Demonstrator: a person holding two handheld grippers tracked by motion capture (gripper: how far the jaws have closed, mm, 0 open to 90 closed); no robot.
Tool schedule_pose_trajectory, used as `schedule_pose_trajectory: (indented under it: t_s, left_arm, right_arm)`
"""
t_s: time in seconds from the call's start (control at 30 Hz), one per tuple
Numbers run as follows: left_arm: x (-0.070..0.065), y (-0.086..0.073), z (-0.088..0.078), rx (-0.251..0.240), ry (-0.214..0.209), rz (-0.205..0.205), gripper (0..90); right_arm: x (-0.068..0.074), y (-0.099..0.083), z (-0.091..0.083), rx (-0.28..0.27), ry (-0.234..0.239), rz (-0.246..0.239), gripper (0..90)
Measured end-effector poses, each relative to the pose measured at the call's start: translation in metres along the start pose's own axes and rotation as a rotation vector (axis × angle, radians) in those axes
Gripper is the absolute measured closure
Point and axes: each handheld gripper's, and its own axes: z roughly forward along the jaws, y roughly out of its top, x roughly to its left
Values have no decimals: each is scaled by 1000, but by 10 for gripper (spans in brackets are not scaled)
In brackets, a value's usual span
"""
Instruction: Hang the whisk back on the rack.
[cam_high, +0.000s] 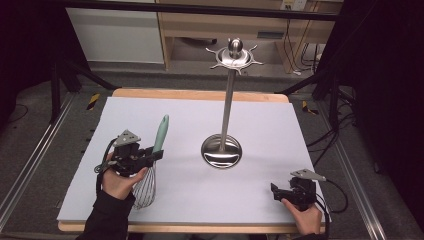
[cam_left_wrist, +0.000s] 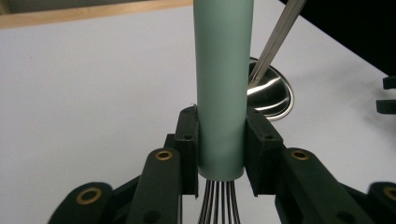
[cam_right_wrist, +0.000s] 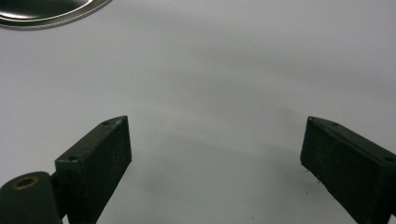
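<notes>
While the left claw clamps the whisk by its mint handle at lower left of the high view, wires on the counter, the right claw rests wide & empty, lower right. Looks like pickup step; next prob. lift w/ firm grip toward the hook stand at centre.

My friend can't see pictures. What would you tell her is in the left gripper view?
Two black jaws of the left gripper squeeze the pale green handle of a whisk, just above where its wires start. Behind it, on the white table, sits the shiny round base of a metal stand with its thin pole slanting up.
</notes>
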Motion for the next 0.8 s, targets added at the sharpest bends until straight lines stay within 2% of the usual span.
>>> schedule_pose_trajectory:
  t_s: [0.47,0.8]
  left_arm:
    - [-13,13,-18,-126,-38,50,689]
    - [-25,22,-22,-176,-55,89,689]
  right_arm:
    - [-1,0,0,-4,-2,-1,91]
    - [0,0,1,-7,-6,-4,91]
